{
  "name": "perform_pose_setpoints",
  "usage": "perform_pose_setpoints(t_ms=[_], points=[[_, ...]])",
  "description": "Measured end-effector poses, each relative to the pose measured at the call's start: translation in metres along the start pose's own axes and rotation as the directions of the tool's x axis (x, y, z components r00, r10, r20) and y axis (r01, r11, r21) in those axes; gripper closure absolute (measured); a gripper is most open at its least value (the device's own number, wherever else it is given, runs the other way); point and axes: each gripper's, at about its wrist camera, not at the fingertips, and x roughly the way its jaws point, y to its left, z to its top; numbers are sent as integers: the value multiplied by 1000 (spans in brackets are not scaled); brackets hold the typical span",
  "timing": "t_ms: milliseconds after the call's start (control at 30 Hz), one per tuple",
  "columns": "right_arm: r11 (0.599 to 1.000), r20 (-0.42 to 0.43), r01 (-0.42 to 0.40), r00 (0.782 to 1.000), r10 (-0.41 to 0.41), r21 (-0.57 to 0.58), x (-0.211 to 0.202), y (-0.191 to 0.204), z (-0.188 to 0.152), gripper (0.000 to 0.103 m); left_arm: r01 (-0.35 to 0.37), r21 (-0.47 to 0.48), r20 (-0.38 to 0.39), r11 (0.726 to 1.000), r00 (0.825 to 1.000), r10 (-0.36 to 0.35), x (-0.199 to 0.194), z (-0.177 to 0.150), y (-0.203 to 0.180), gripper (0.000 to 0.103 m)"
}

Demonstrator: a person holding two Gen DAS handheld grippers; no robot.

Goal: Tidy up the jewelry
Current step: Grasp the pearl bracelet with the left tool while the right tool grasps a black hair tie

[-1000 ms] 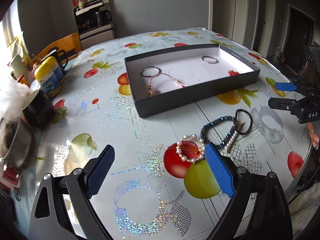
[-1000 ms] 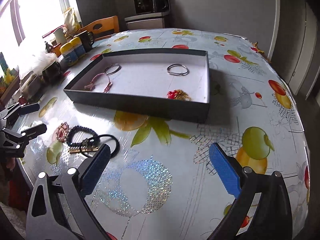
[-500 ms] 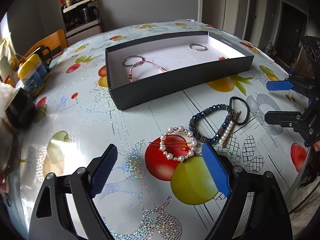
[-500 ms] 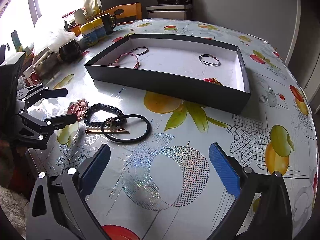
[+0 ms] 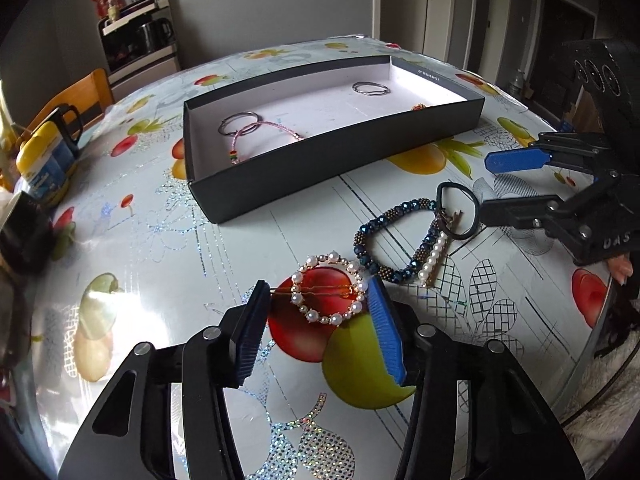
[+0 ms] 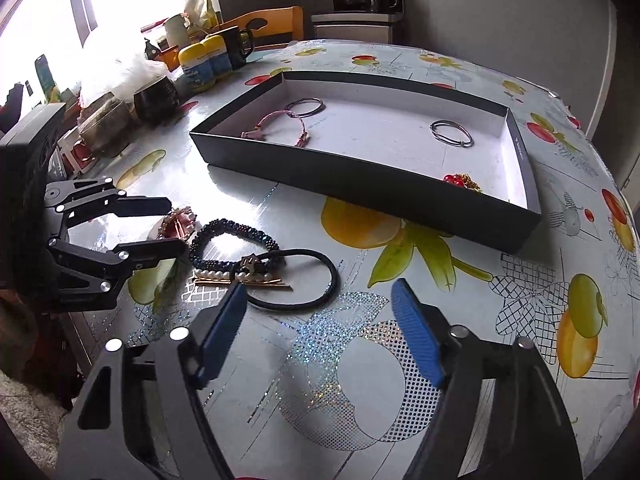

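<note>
left wrist view: pearl ring clip (image 5: 329,288), gold pin crosswise between fingers (image 5: 382,328)

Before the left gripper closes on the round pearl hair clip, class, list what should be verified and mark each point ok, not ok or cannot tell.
1. Round pearl hair clip lies between the left gripper fingers: ok.
2. Left jaws open wide enough: ok.
3. Clip apart from the dark blue beaded bracelet: ok, a small gap shows.
4. Fingertips low enough to grip the clip: cannot tell.
5. Right gripper open, holding nothing, by the black elastic hair tie: ok.
6. Free white floor in the black cardboard box tray: ok.
</note>
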Motion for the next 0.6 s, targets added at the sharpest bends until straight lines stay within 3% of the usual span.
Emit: perform_pose_setpoints(t_ms=[67, 200, 333, 400, 600], points=[[1000, -1, 10, 1000, -10, 0, 2, -2, 2, 47, 0, -2, 0, 1000, 1000, 0, -2, -2, 1, 50], [1000, -9, 15, 1000, -15, -10, 7, 0, 6, 75, -2, -11, 2, 1000, 1000, 2, -4, -5, 4, 50], [999, -22, 27, 999, -27, -18, 12, 2, 8, 79, -3, -14, 3, 1000, 1000, 3, -4, -5, 4, 50], [998, -29, 42, 999, -43, -38, 15, 5, 7, 88, -3, -13, 4, 1000, 1000, 3, -5, -5, 4, 50], [997, -27, 43, 999, -45, -68, 16, 9, 5, 100, 2, -18, 5, 1000, 1000, -2, -5, -6, 5, 50]])
